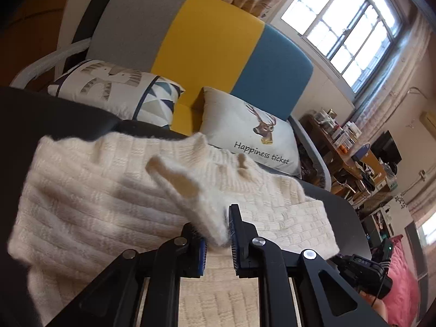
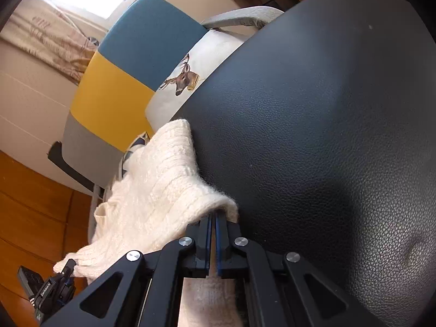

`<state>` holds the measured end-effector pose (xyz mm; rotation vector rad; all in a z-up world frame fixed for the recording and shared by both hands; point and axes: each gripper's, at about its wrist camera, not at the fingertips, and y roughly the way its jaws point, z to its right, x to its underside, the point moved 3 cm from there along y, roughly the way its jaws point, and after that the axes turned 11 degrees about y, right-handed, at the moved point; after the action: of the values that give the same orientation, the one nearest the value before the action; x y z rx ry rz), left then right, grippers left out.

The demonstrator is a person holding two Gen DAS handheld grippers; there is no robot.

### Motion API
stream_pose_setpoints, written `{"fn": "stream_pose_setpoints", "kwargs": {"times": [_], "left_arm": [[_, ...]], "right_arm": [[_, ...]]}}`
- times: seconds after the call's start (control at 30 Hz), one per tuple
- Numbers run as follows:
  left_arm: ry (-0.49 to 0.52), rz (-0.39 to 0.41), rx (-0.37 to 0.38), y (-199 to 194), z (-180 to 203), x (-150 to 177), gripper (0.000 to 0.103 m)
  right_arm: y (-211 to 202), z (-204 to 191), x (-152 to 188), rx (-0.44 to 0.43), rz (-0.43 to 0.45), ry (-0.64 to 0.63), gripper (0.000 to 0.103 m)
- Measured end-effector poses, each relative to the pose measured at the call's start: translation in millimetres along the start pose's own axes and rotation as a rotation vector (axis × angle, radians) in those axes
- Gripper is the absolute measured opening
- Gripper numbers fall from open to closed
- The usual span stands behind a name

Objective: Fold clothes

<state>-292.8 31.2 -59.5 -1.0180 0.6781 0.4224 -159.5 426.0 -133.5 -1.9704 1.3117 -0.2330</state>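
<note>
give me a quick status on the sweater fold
Left gripper shut on cream sweater, fold lifted. Right gripper shut on its edge. Sweater on black surface; nothing in the way.

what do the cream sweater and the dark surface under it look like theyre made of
The cream sweater looks like a soft wool or acrylic knit: ribbed, blocky stitch rows and fuzzy fibres at its edges. The dark surface looks like black leather or faux leather: fine pebbled grain with a dull sheen. Which one, the look leaves open.
</note>
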Motion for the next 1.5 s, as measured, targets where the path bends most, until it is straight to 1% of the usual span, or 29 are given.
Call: {"fn": "stream_pose_setpoints", "kwargs": {"times": [0.1, 0.2, 0.3, 0.43, 0.5, 0.63, 0.7, 0.77, 0.8, 0.83, 0.9, 0.93, 0.97, 1.03, 1.07, 1.17, 1.27, 1.3, 1.37, 1.4, 1.5], "left_arm": [[-0.034, 0.014, -0.023, -1.2, -14.1, -0.7, 0.015], [-0.032, 0.017, -0.058, -1.9, -23.8, 1.7, 0.015], [-0.041, 0.010, -0.068, -1.0, -33.5, 10.1, 0.015], [-0.094, -0.024, -0.083, 5.0, -48.3, 30.5, 0.015], [-0.106, -0.021, -0.077, 6.5, -53.2, 39.8, 0.015], [-0.092, -0.014, -0.070, 4.8, -52.7, 45.5, 0.015], [-0.041, -0.010, -0.108, 1.0, -47.6, 44.8, 0.011], [-0.003, 0.039, -0.168, -9.3, -43.3, 44.0, 0.010], [-0.008, 0.061, -0.186, -14.0, -44.1, 45.6, 0.010], [-0.025, 0.063, -0.200, -15.4, -47.1, 49.1, 0.010], [-0.071, 0.028, -0.188, -8.9, -55.4, 57.0, 0.010], [-0.076, 0.029, -0.183, -8.7, -56.6, 57.4, 0.010], [-0.081, 0.029, -0.178, -8.5, -57.7, 57.8, 0.011], [-0.086, 0.033, -0.172, -8.3, -58.7, 58.6, 0.012], [-0.087, 0.035, -0.168, -8.2, -59.1, 58.9, 0.012], [-0.116, 0.046, -0.133, -7.4, -63.9, 59.5, 0.012], [-0.140, 0.056, -0.108, -7.3, -67.9, 59.8, 0.012], [-0.144, 0.058, -0.104, -6.8, -67.5, 59.3, 0.012], [-0.154, 0.063, -0.096, -6.9, -68.4, 59.6, 0.013], [-0.159, 0.065, -0.093, -6.9, -68.9, 59.8, 0.013], [-0.162, 0.070, -0.098, -7.0, -68.4, 60.5, 0.013]], "right_arm": [[-7.3, 1.3, 5.1, 0.037, 0.003, -0.035, 0.000], [-7.2, -2.1, 6.2, 0.064, 0.006, -0.075, 0.000], [-6.8, -2.5, 6.4, 0.075, 0.007, -0.086, 0.000], [-6.1, -1.3, 5.6, 0.073, 0.006, -0.084, 0.000], [-5.4, -2.0, 5.6, 0.078, 0.007, -0.088, 0.000], [-5.7, -6.1, 8.5, 0.104, 0.018, -0.124, 0.000], [-4.7, -9.2, 9.7, 0.124, 0.025, -0.148, 0.000], [-4.4, -9.9, 9.6, 0.131, 0.023, -0.151, 0.000], [-4.5, -9.9, 9.4, 0.132, 0.022, -0.151, 0.000], [-4.6, -9.7, 9.2, 0.132, 0.023, -0.150, 0.000], [-6.4, -10.9, 9.7, 0.133, 0.015, -0.153, 0.000], [-8.3, -12.5, 10.7, 0.134, 0.006, -0.157, 0.000], [-10.2, -14.1, 11.6, 0.135, -0.003, -0.162, 0.002], [-24.7, -15.4, 16.9, 0.128, -0.015, -0.166, 0.010], [-35.4, -16.0, 19.9, 0.123, -0.004, -0.179, 0.018], [-68.7, -28.0, 26.2, 0.099, 0.072, -0.281, 0.018], [-77.8, -63.0, 21.7, 0.070, 0.116, -0.419, 0.018], [-73.5, -75.5, 19.1, 0.073, 0.118, -0.466, 0.016], [-51.6, -96.8, 15.7, 0.111, 0.093, -0.555, 0.016], [-38.3, -104.1, 13.8, 0.126, 0.077, -0.583, 0.014], [-6.7, -112.2, 12.8, 0.156, 0.048, -0.621, 0.013]]}}
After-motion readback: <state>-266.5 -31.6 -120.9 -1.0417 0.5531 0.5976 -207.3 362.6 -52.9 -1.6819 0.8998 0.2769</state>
